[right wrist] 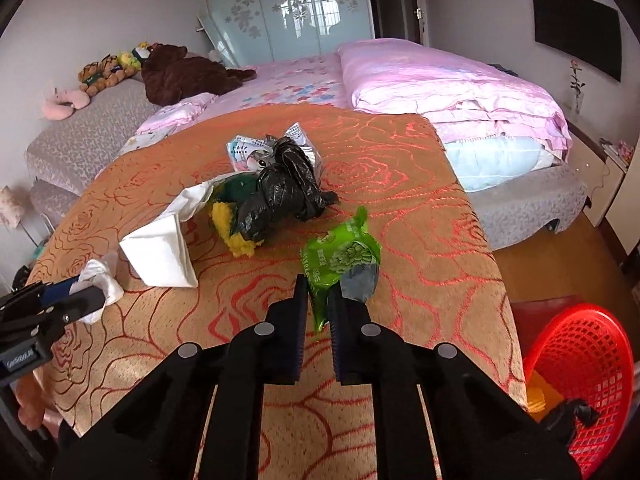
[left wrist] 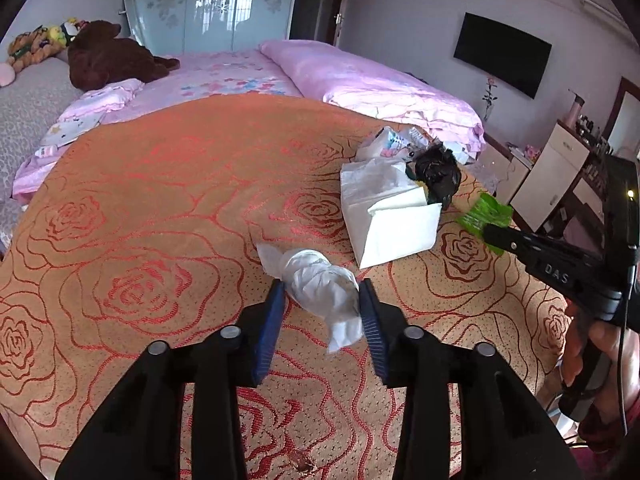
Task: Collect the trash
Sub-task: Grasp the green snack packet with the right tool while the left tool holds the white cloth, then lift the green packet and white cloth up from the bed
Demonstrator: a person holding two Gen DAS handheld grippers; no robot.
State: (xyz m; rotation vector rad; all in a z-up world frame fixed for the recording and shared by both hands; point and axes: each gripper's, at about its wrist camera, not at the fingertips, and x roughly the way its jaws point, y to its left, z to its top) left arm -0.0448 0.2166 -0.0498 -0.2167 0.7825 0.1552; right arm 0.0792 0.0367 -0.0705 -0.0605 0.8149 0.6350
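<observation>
the left tool (left wrist: 322, 300) has its blue pads on either side of a crumpled white tissue wad (left wrist: 320, 288) lying near the middle of the table (left wrist: 160, 200), which is covered in an orange rose-patterned cloth; the pads sit against the wad's flanks and seem to pinch it lightly. the right tool (right wrist: 320, 300) is pressed together on the lower edge of a green snack wrapper (right wrist: 340, 260), close to the table's right edge.

both pieces look nearly weightless and soft. the tissue will squash rather than resist, so a hold across its thick middle, not the loose tail hanging toward the camera, should keep it from tearing or slipping out. the wrapper is thin, glossy film, likely slippery and floppy; a pinch well in from the sealed edge is safer than at the very corner.

farther back lie a folded white paper bag (right wrist: 160, 252), a knotted black plastic bag (right wrist: 284, 188) and a printed packet (right wrist: 256, 148), all light too. a red mesh basket (right wrist: 580, 380) stands on the floor off the table's right near corner, probably the drop point.
</observation>
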